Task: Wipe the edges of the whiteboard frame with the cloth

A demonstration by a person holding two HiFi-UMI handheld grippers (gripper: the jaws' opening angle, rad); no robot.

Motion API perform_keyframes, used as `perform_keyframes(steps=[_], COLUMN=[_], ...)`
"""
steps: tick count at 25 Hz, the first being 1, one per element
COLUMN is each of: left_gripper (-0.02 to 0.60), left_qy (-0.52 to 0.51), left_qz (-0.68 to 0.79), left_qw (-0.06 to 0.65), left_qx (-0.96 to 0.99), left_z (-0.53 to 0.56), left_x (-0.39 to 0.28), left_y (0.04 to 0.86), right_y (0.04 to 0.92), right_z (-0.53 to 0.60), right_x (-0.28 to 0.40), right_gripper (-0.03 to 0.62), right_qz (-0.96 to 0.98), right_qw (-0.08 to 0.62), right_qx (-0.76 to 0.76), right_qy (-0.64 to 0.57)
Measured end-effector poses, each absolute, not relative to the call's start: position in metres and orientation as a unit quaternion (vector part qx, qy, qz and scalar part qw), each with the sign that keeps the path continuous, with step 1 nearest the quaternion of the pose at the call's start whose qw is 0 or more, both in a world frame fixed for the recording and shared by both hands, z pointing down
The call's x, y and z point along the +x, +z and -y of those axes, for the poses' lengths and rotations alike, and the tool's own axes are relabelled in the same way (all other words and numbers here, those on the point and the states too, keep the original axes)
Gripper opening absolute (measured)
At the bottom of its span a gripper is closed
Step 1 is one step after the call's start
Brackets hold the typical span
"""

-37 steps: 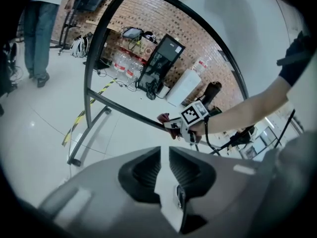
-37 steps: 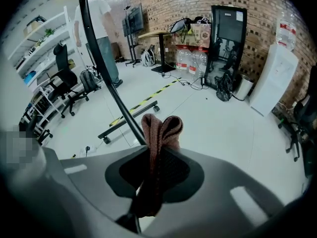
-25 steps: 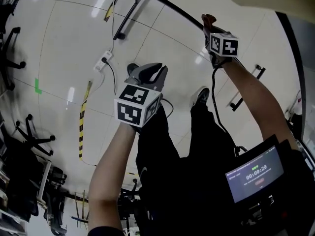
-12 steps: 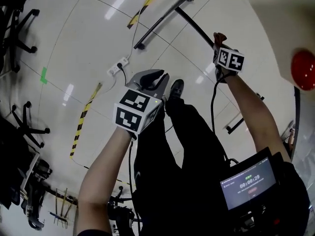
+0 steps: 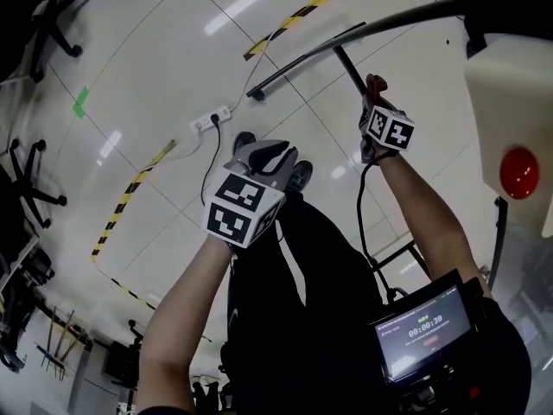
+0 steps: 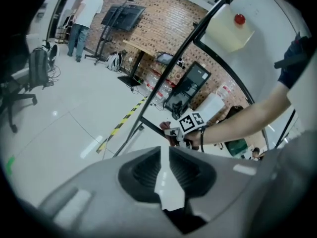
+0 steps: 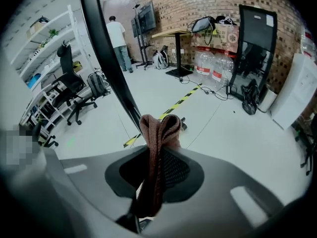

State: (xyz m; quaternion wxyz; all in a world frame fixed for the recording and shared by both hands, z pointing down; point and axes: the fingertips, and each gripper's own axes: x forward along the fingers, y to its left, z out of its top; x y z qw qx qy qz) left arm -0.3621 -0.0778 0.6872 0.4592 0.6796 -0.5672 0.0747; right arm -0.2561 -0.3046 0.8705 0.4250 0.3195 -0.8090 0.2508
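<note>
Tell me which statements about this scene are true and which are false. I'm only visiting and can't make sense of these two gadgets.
1. The right gripper has its jaws shut on a brownish cloth. True.
2. The left gripper holds a cloth too. False: nothing is between its jaws.
3. The floor tape is striped yellow and black. True.
4. The back wall is painted green. False: it is brick.

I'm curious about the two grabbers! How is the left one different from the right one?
The right gripper pinches a brown cloth; the left gripper holds nothing. The right gripper sits by the black frame; the left gripper hangs away from it. Both have grey jaws.
</note>
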Motion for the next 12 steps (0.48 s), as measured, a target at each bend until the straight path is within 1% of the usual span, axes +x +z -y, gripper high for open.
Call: perform_keyframes(steps=[6, 12], left_gripper=[0.051, 0.051], left_qy=[0.072, 0.078], left_qz=[0.561, 0.542], left_qw=[0.476, 0.477], left_qx=[0.674, 0.688], left_z=[0.069, 0.076], left_x=[-0.380, -0.402], left_y=[0.702, 0.700], right_y=[0.865, 0.863], right_z=[0.305, 0.309], right_x=[-0.283, -0.307], right_gripper=[0.057, 0.057], right_qz=[0.812, 0.811], right_qw=[0.420, 0.418], right_qx=[0.319, 0.331], right_qy=[0.250, 0.241])
